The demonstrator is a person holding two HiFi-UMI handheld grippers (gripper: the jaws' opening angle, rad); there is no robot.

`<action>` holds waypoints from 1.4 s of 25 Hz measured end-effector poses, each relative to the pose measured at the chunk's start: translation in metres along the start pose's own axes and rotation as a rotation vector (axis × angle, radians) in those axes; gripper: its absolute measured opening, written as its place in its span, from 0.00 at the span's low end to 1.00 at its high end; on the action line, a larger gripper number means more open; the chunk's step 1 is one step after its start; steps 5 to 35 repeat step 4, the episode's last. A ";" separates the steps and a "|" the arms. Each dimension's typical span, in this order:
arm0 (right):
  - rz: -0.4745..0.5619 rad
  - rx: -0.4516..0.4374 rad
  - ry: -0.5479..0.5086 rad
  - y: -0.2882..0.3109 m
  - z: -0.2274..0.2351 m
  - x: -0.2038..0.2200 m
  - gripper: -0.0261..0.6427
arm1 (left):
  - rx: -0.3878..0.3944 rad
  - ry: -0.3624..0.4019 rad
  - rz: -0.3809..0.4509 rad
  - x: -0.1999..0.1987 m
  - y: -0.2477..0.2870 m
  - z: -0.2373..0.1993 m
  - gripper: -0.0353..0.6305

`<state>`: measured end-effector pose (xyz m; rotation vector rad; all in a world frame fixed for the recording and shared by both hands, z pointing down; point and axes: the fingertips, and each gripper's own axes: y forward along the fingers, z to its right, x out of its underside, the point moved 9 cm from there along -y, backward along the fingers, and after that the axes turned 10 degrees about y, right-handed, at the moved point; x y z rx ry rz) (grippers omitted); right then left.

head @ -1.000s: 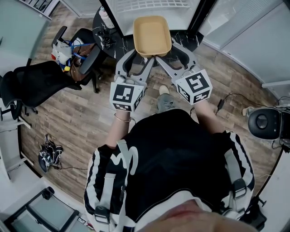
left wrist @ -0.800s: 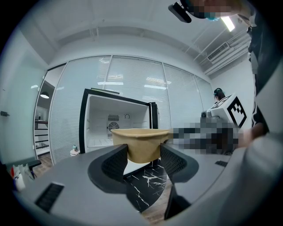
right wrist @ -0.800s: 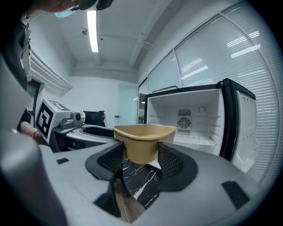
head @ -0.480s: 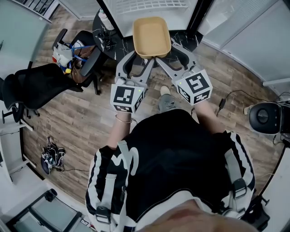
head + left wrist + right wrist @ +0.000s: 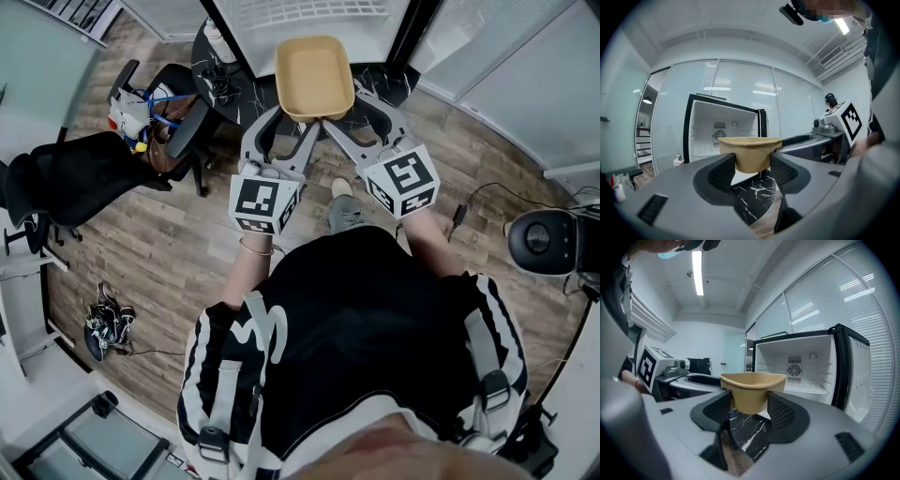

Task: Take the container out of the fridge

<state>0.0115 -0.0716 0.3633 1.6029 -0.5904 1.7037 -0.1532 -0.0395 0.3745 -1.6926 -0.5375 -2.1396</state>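
Little has moved over the last second: we hold the tan container (image 5: 315,75) a touch further left, clear of the open fridge (image 5: 309,14) and in front of it. Our left gripper (image 5: 295,119) and right gripper (image 5: 352,108) each grip its near end, jaws closed against its walls. Only the gripper views show the fridge's white interior and fan grille (image 5: 794,366). Only the head view shows the black office chair (image 5: 84,173) on the wood floor (image 5: 178,244).

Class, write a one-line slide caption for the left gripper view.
Left gripper clamps the tan container in front of the open fridge.
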 end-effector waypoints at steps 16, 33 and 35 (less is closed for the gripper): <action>-0.003 0.002 0.005 0.000 -0.001 0.000 0.42 | 0.000 0.001 0.002 -0.001 -0.001 0.000 0.41; -0.003 0.002 0.005 0.000 -0.001 0.000 0.42 | 0.000 0.001 0.002 -0.001 -0.001 0.000 0.41; -0.003 0.002 0.005 0.000 -0.001 0.000 0.42 | 0.000 0.001 0.002 -0.001 -0.001 0.000 0.41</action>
